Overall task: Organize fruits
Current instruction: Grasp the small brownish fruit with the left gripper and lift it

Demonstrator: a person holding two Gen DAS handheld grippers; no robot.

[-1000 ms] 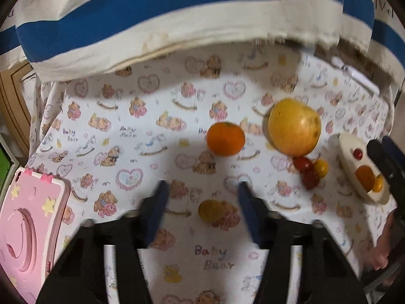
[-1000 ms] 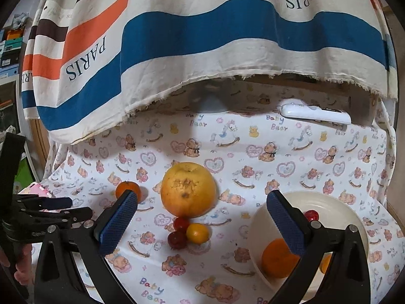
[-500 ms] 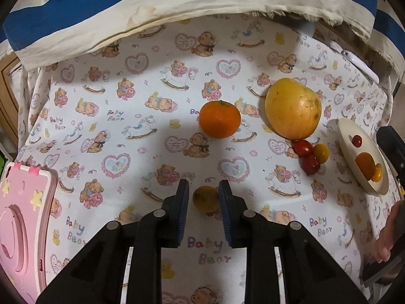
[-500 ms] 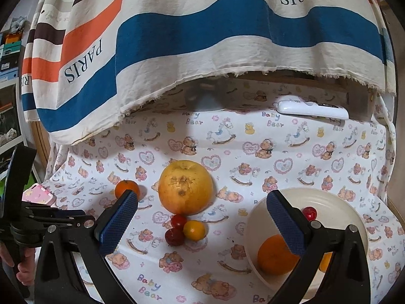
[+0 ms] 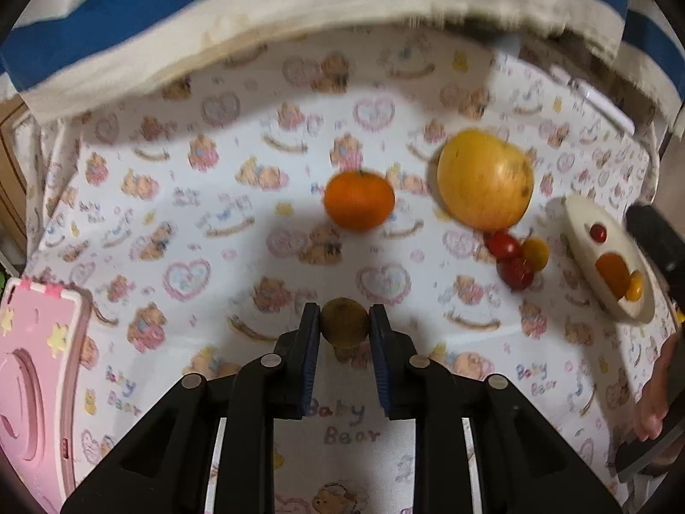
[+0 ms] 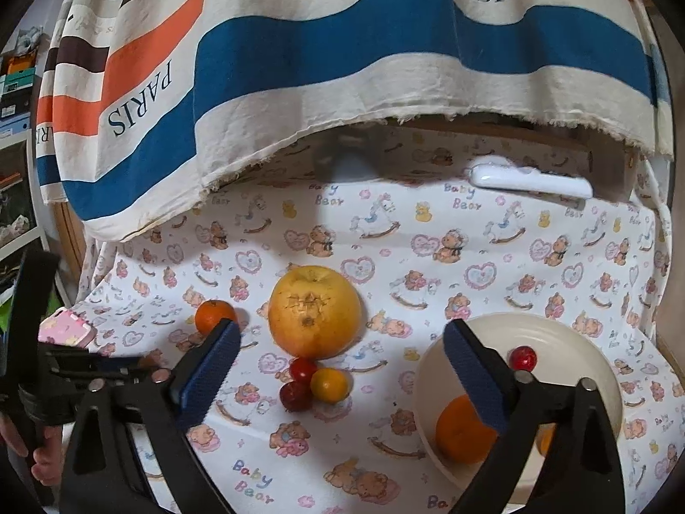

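Observation:
My left gripper (image 5: 345, 329) is shut on a small yellow fruit (image 5: 345, 326) and holds it just above the bear-print cloth. Beyond it lie a tangerine (image 5: 358, 200), a big yellow grapefruit (image 5: 486, 178) and a cluster of small tomatoes (image 5: 516, 257). A cream bowl (image 5: 578, 222) at the right holds a tangerine and small tomatoes. My right gripper (image 6: 338, 353) is open and empty, hovering between the grapefruit (image 6: 314, 312) and the bowl (image 6: 569, 338). The tomato cluster (image 6: 312, 383) lies between its fingers; the loose tangerine (image 6: 214, 315) is at the left.
A striped "PARIS" cloth (image 6: 342, 43) hangs over the back of the surface. A white remote (image 6: 531, 180) lies at the back right. A pink toy (image 5: 38, 381) sits at the left edge.
My left gripper has closed on the small yellow fruit and lifted it slightly. The right gripper stays open and has barely moved.

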